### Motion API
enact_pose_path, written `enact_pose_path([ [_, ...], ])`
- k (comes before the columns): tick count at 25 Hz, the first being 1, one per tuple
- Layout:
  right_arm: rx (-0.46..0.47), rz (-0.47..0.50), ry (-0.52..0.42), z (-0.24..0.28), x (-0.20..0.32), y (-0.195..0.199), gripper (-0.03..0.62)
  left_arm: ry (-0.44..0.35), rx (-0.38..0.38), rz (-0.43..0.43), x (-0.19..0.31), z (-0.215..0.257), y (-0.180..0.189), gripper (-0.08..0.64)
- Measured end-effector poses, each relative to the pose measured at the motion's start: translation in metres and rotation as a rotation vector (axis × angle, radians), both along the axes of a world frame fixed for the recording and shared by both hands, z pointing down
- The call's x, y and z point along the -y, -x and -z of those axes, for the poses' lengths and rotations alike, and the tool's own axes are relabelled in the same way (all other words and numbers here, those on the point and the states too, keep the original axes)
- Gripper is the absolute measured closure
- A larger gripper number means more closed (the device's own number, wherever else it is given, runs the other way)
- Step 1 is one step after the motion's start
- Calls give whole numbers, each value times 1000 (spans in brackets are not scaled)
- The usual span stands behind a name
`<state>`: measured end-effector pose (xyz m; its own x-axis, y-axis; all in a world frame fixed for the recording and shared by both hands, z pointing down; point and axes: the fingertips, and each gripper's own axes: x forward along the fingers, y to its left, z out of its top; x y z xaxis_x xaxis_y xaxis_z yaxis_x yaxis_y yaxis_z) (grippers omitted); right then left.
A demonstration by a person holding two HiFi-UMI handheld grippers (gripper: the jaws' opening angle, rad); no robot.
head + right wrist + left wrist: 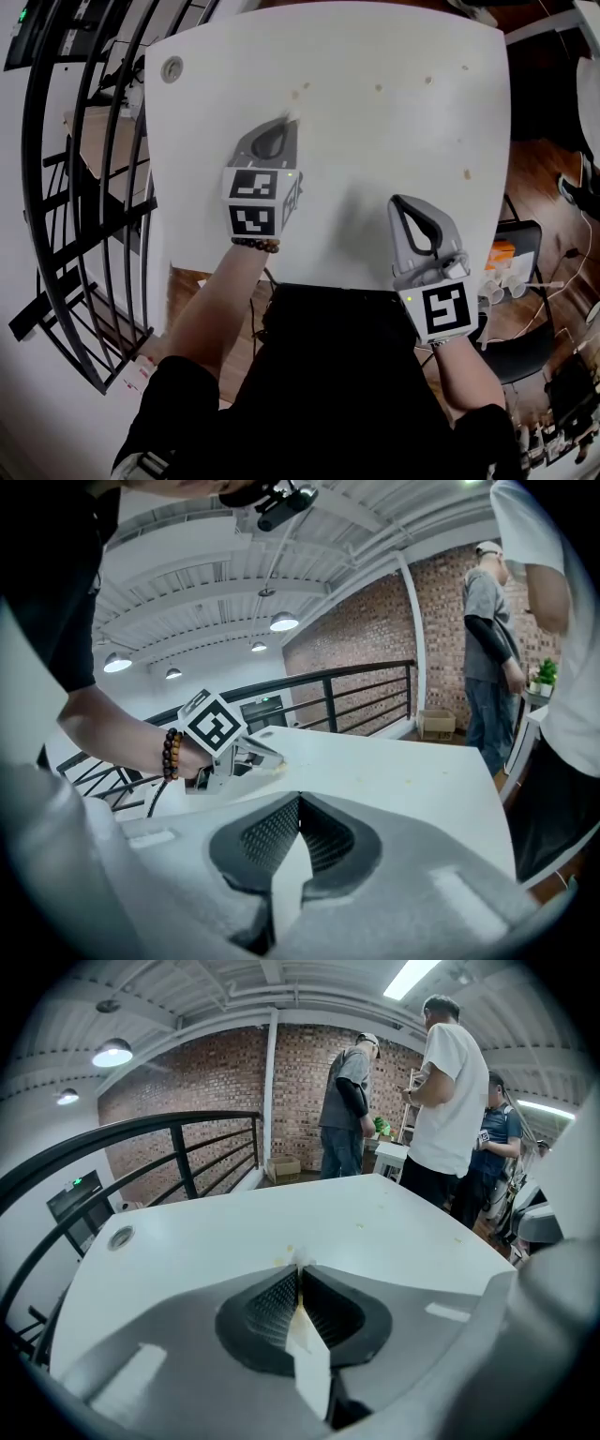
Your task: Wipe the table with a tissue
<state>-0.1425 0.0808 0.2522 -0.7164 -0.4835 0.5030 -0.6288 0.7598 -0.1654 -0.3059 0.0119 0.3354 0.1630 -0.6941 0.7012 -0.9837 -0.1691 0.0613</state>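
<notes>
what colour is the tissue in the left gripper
The tissue is white; clearest in left gripper view.

The table (375, 141) was smooth, white and faintly satin. The left gripper (298, 1267) and right gripper (298, 801) had matt grey plastic shells and black, finely ribbed pads (272, 1307). The tissue (301, 1258) was thin white paper. The railing (220, 1116) was black-painted metal.

I have bare table (394, 131) ahead of both grippers, open all the way to the far edge. Only small crumbs (379, 88) and a round grommet (172, 68) at the far left corner lie on it. A black railing (75, 187) runs close along the left side. People (441, 1101) stand just past the far edge.
</notes>
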Motion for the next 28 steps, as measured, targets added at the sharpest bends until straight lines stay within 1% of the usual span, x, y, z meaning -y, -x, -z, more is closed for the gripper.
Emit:
enact_pose_path([
  [4,-5,-7,7,-4,5,2,600,-12,6,2,17,2,9,529],
  [7,-11,-13,16,-8,10,4,600,-5,7,3,26,-3,15,529],
  [18,-29,-42,55,-24,12,-2,600,69,-14,0,29,-40,14,529],
  [23,-33,-52,67,-32,18,1,600,65,-23,6,34,-46,19,529],
  [28,-32,-52,72,-34,20,-3,600,58,-27,4,41,-45,12,529],
])
